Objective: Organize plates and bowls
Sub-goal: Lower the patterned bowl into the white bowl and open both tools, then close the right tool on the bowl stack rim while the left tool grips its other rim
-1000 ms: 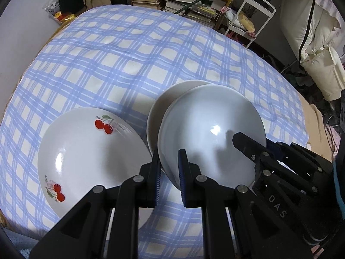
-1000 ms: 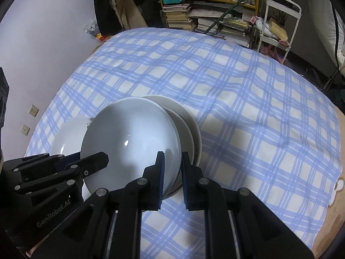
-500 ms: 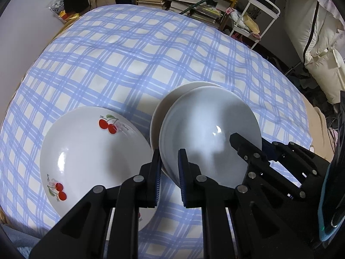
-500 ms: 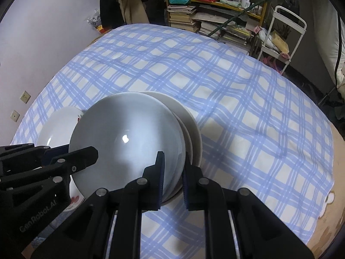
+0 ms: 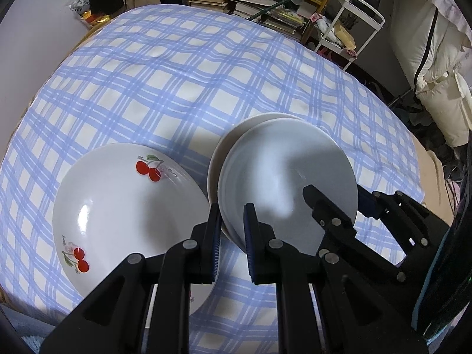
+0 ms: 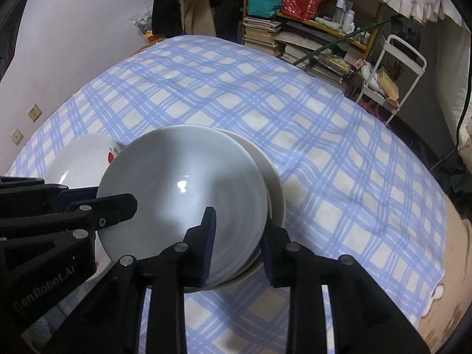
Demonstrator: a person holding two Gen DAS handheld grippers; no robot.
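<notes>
A plain white bowl (image 5: pixel 283 174) sits in a stack on a white plate (image 5: pixel 219 150) on the checked cloth; the bowl (image 6: pixel 183 191) and plate (image 6: pixel 275 188) also show in the right wrist view. A cherry-patterned plate (image 5: pixel 118 203) lies to the left of the stack. My left gripper (image 5: pixel 233 230) is shut on the bowl's near-left rim. My right gripper (image 6: pixel 236 233) is open, its jaws standing either side of the stack's near-right rim. Each gripper shows in the other's view: the right one (image 5: pixel 348 209), the left one (image 6: pixel 97 200).
The blue and white checked cloth (image 5: pixel 177 73) covers a round table. Bookshelves (image 6: pixel 295 29) and a white cart (image 6: pixel 392 70) stand behind the far edge. The table's right edge (image 6: pixel 442 236) drops off close to the stack.
My right gripper has opened from the bowl's rim. The bowl has settled lower onto the stack. My left gripper stays shut on the rim.
</notes>
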